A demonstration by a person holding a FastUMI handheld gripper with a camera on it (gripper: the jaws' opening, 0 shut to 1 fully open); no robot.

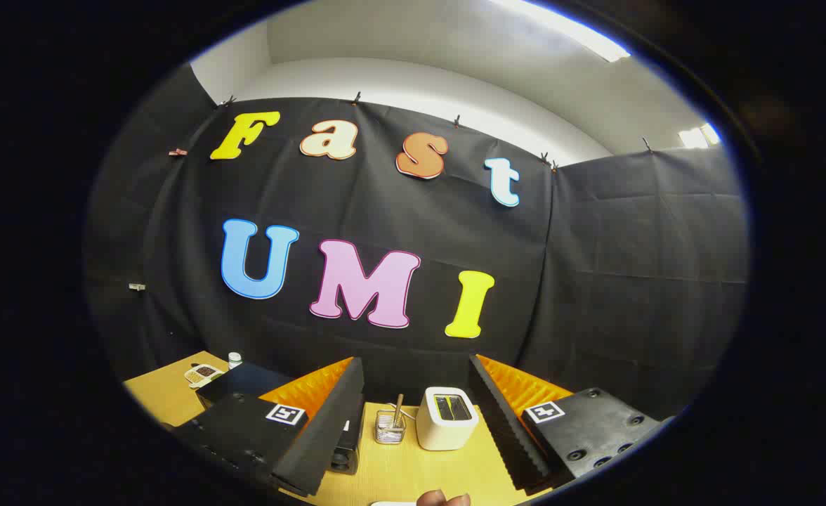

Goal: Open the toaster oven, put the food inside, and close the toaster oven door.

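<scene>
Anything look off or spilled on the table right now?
Nothing stands out. The white toaster oven and wire holder stand upright on the wooden table between the open claw fingers; no spill shows.

Matt black cloth forms the booth wall point(595, 281), creased in places. The desk point(413, 471) shows a smooth, light wood-look finish. A small white toaster oven point(445, 419) has a smooth plastic-looking shell and glossy dark door. Beside it stands a thin metal wire holder point(389, 427). The gripper point(413, 422), fingers spread apart, carries ribbed pads point(504, 422).
</scene>
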